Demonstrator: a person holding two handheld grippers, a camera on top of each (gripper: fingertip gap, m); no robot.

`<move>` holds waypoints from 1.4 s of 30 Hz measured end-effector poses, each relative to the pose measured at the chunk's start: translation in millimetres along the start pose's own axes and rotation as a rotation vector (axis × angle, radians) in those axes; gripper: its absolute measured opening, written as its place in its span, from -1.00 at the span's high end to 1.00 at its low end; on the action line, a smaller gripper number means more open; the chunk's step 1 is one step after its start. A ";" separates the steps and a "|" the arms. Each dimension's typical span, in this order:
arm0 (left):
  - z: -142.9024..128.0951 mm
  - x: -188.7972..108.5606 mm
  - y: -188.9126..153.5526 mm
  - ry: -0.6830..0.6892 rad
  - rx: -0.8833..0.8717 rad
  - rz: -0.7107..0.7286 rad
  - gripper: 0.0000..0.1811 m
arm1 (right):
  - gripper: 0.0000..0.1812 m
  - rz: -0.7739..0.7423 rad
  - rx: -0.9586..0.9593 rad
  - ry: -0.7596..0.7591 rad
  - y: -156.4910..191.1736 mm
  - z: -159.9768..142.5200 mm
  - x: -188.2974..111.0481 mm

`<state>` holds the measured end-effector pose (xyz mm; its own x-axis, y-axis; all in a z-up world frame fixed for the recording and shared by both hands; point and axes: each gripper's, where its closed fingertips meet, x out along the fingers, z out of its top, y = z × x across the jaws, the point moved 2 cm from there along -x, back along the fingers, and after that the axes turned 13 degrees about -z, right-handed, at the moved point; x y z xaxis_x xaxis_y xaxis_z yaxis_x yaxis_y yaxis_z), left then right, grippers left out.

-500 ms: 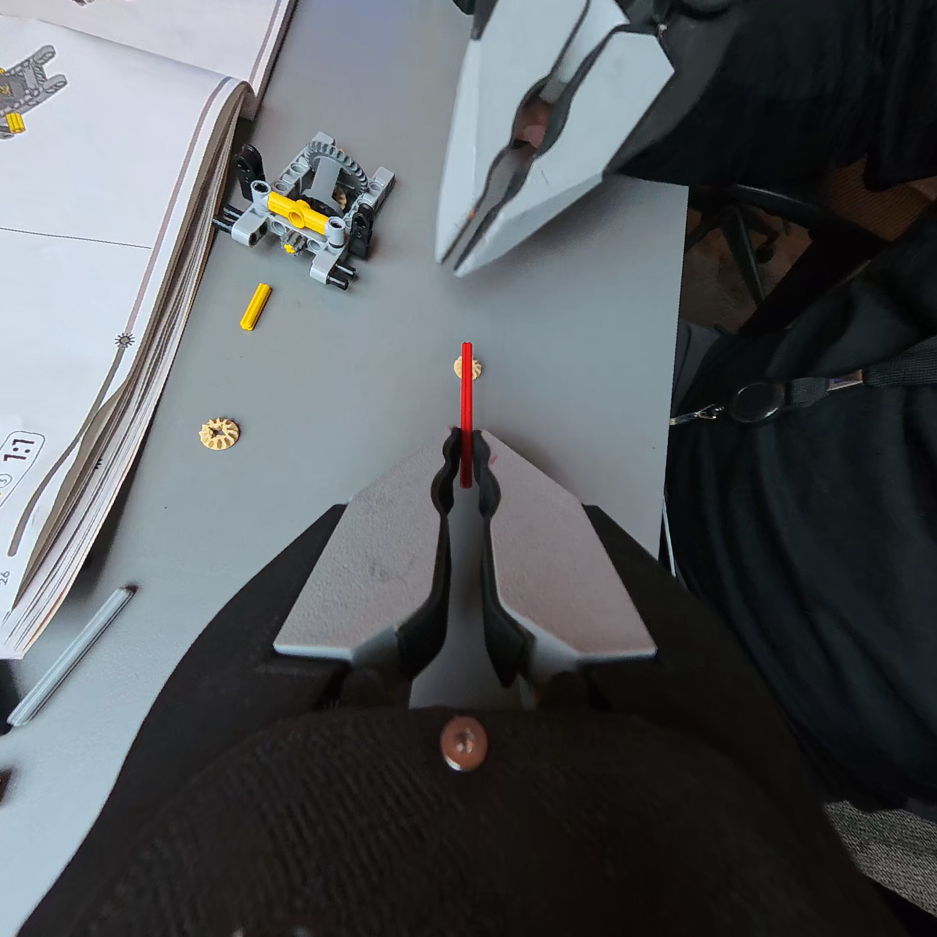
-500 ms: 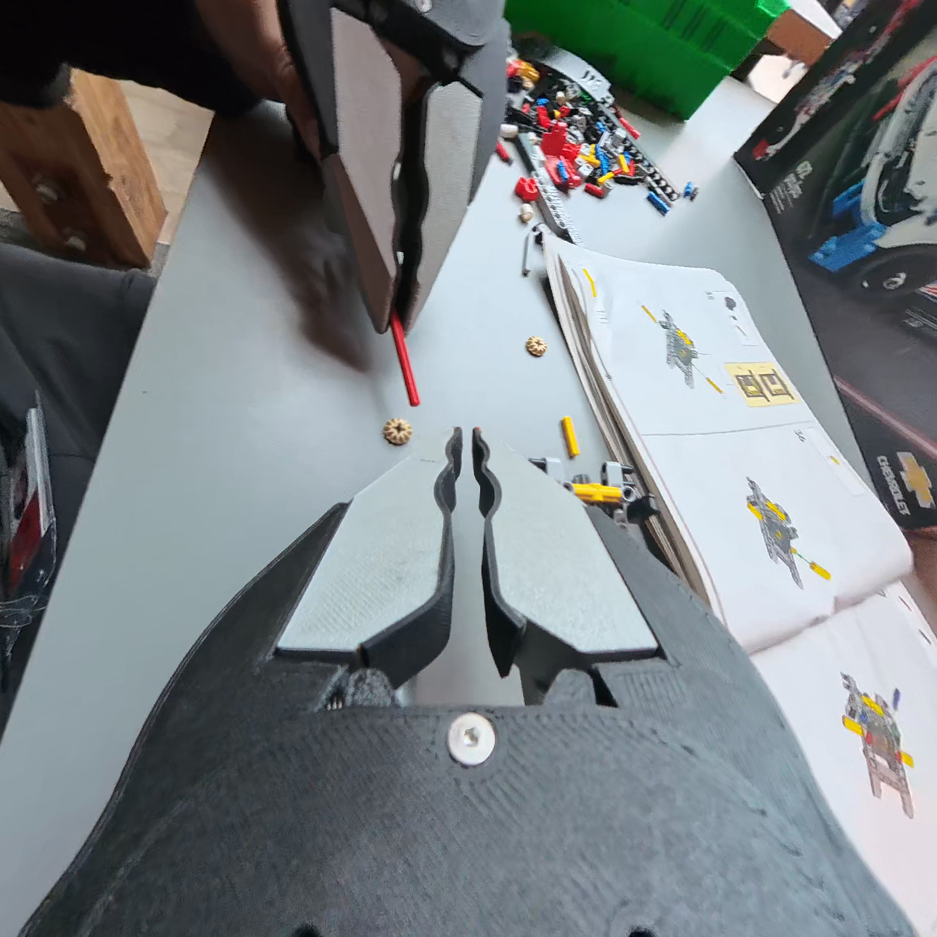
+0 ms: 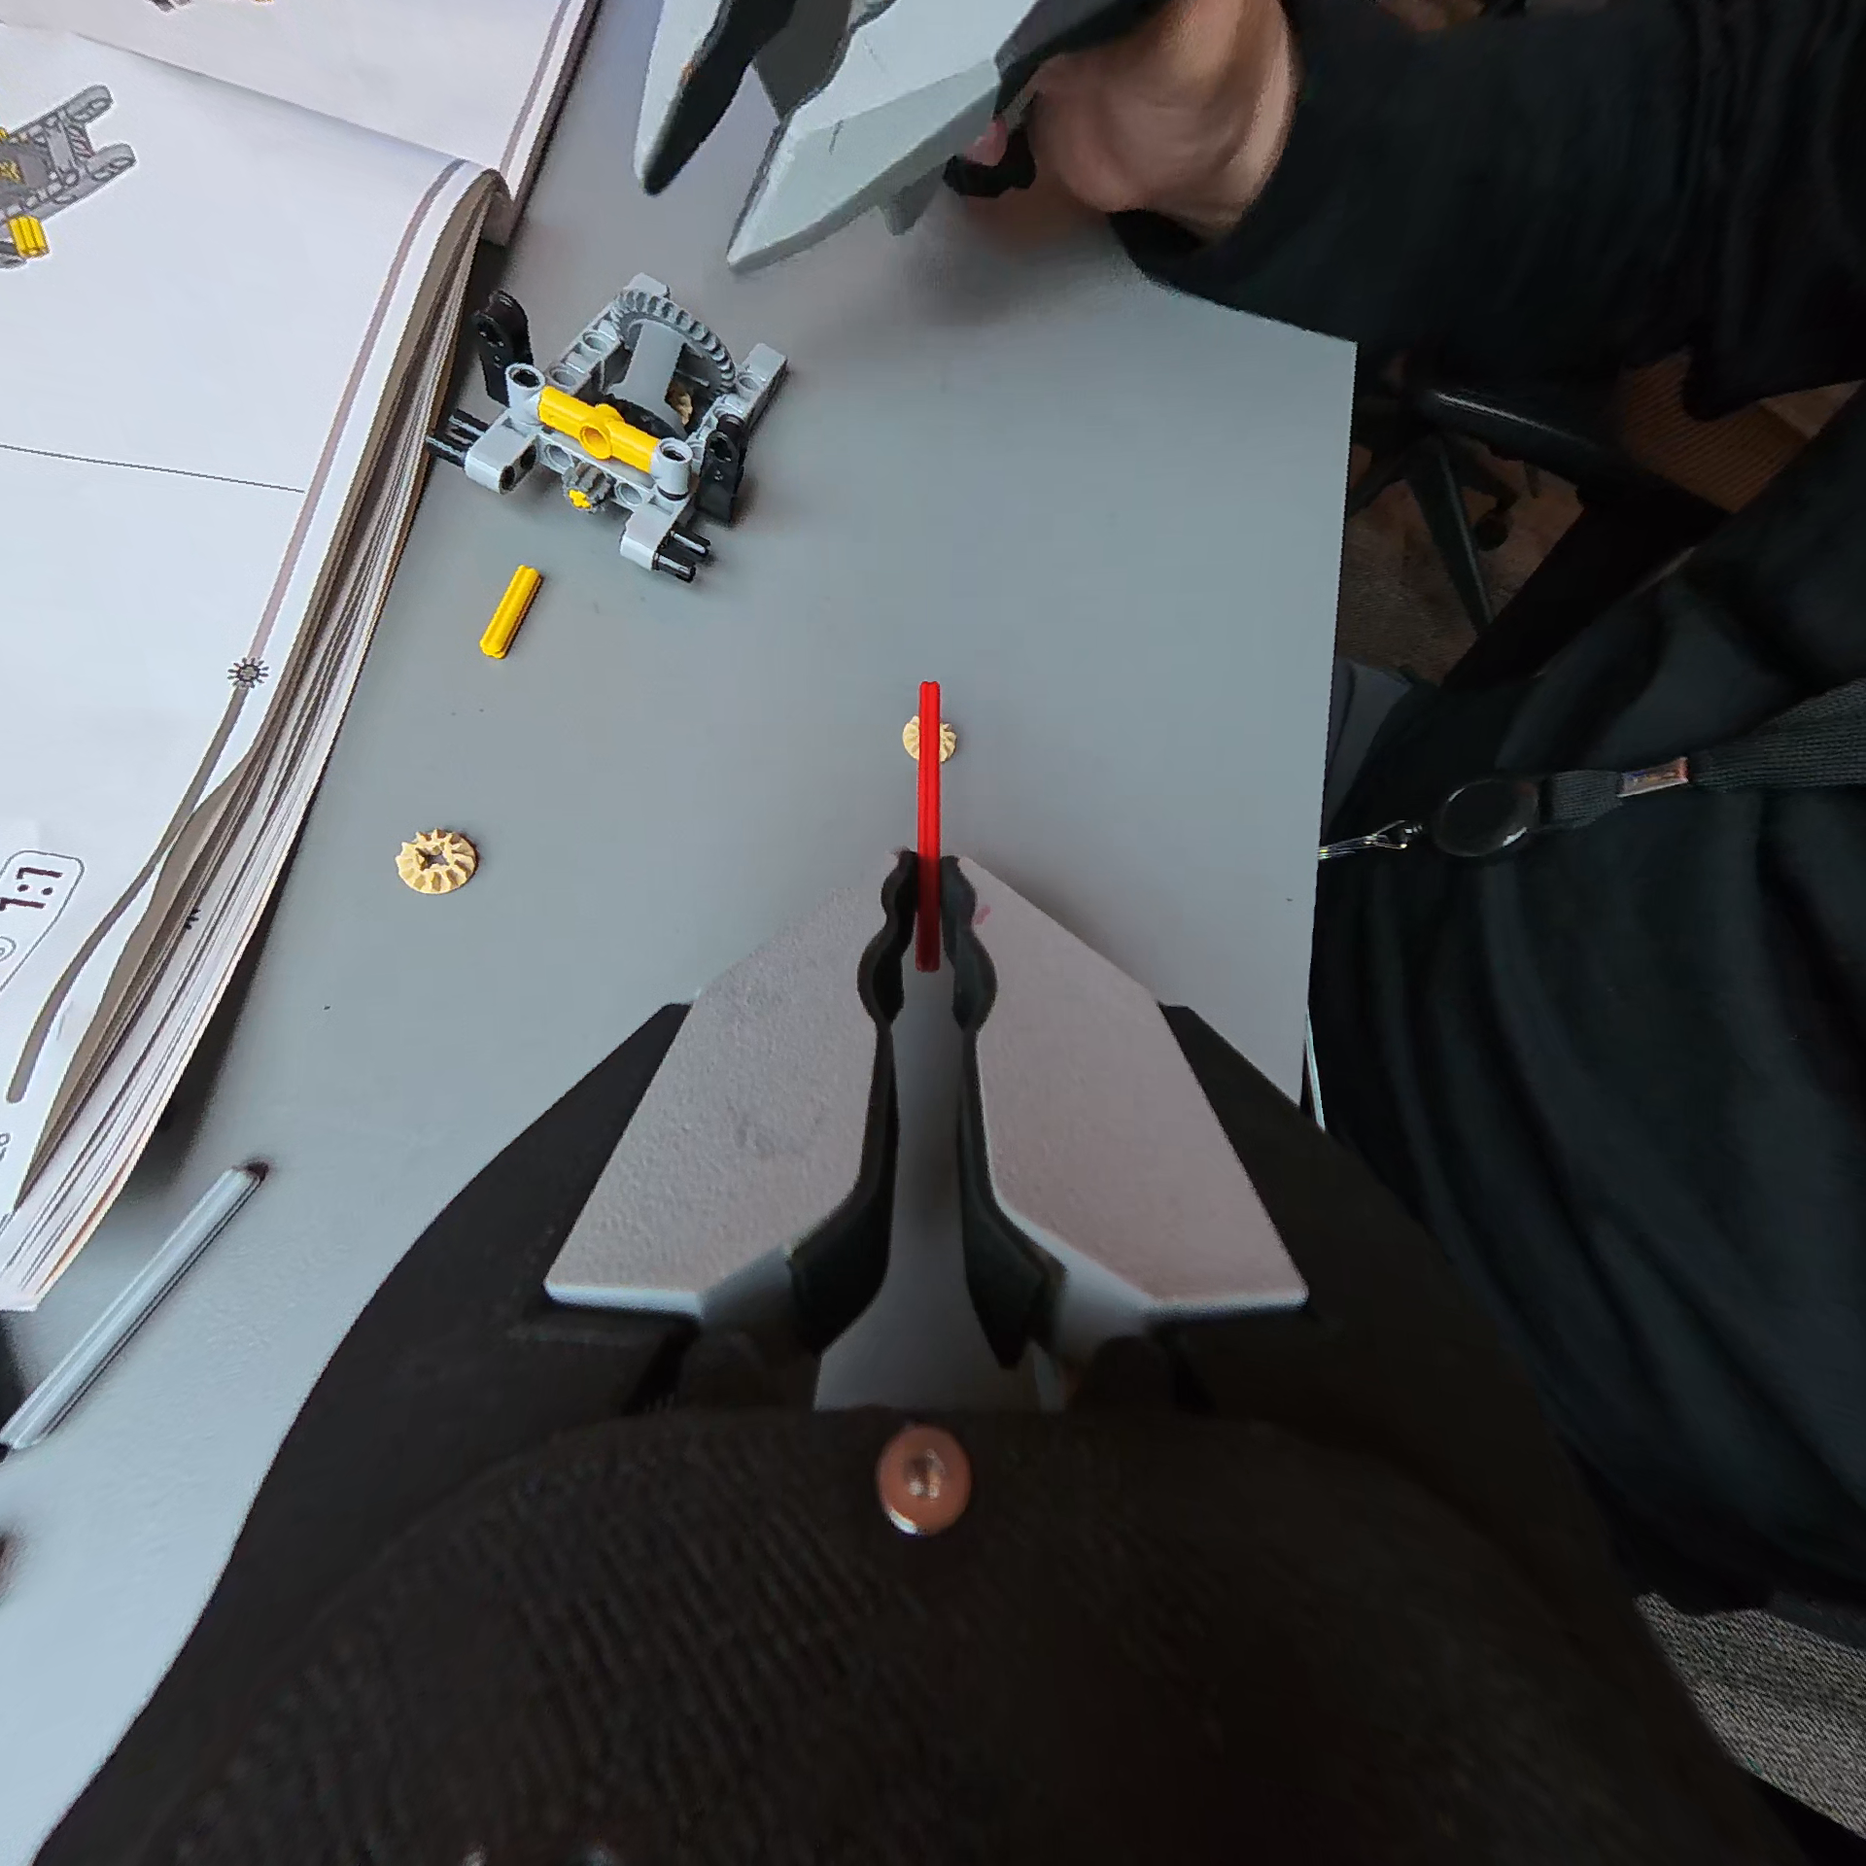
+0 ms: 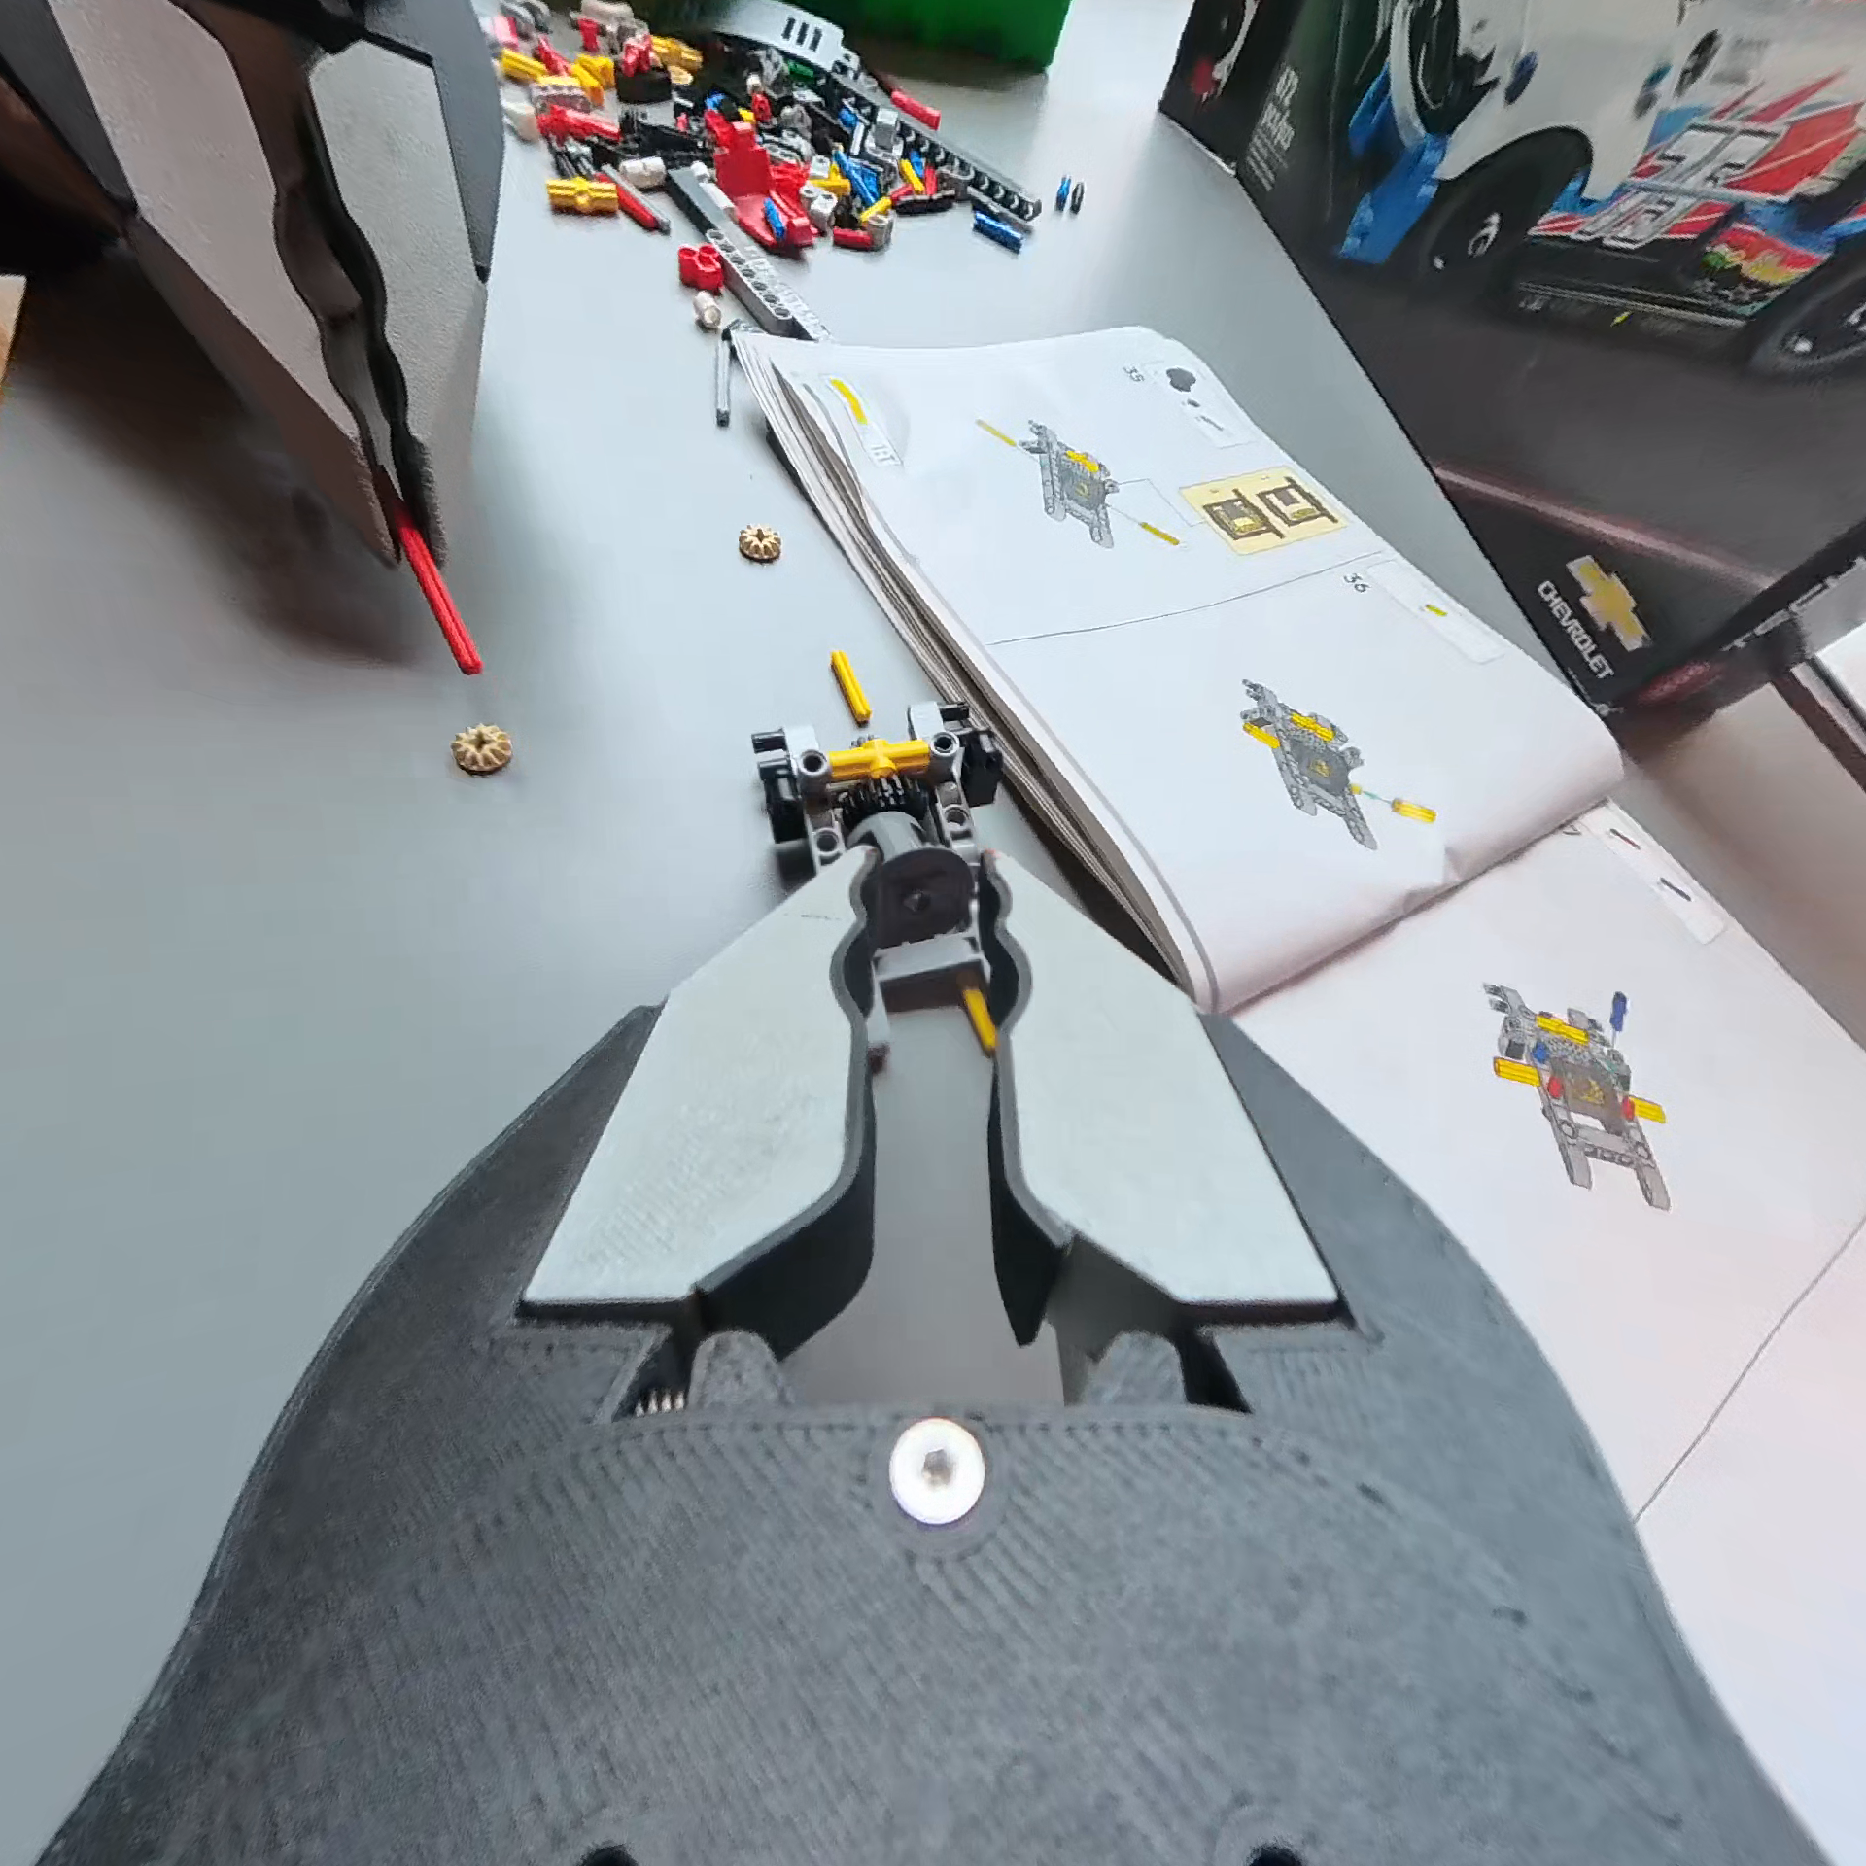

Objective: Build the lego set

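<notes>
Lego set, part-built: one small grey-and-yellow assembly [image 3: 616, 424] sits on the grey table [image 3: 1060, 505], just beside the edge of the open instruction booklet [image 3: 202, 454].

Sweeping left to right in the left wrist view:
- One booklet at far left.
- One long grey rod [image 3: 131, 1303] lying loose below it.
- One tan gear [image 3: 436, 861] flat on the table.
- One short yellow axle [image 3: 510, 611] near the assembly.
- At centre, the left gripper [image 3: 929, 878], jaws pressed onto one red axle [image 3: 929, 798] that sticks straight out past the fingertips.
- A second tan gear [image 3: 941, 740] directly under that axle's far end. So that's two gears, both loose.

Over in the right wrist view, the right gripper [image 4: 924, 889] has its jaws spread, framing the near end of the assembly. The left view shows its tips clear of the assembly, so nothing is gripped there yet. Beyond lie one scattered pile of loose parts [image 4: 747, 131] and one printed box [image 4: 1616, 252].

This looks like an early fitting step: the red axle is in hand and lined up over a gear. Next, I'd say, the axle tip has to find that gear's centre hole squarely. The gear is free to skate away, so it calls for a steady, straight push. Or the right gripper closes on the assembly to brace it first.
</notes>
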<state>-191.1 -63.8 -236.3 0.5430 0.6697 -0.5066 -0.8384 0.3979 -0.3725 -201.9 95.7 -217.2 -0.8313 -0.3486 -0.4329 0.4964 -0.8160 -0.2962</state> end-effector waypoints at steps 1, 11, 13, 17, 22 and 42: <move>0.1 0.0 0.0 -0.001 -0.001 -0.001 0.99 | 0.84 0.001 0.008 -0.007 -1.0 0.7 -0.7; 0.4 -1.9 7.2 -0.012 -0.037 0.036 0.99 | 0.83 -0.059 0.001 0.041 6.1 1.6 8.7; 0.5 -2.5 9.0 -0.016 -0.048 0.042 0.99 | 0.84 -0.072 0.006 0.041 4.5 2.0 8.4; 1.2 -4.4 12.9 -0.031 -0.073 0.057 0.99 | 0.83 -0.037 0.074 0.046 3.7 0.8 8.9; 1.2 -6.0 16.7 -0.042 -0.101 0.068 0.99 | 0.82 -0.023 0.106 0.064 2.2 -2.8 10.5; -0.5 -5.9 21.1 -0.035 -0.128 0.088 0.99 | 0.80 -0.037 0.120 0.082 4.0 -4.6 10.4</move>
<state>-212.0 -59.6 -241.5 0.4641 0.7209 -0.5146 -0.8683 0.2554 -0.4253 -207.5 90.9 -226.8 -0.8227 -0.2827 -0.4932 0.4284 -0.8786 -0.2110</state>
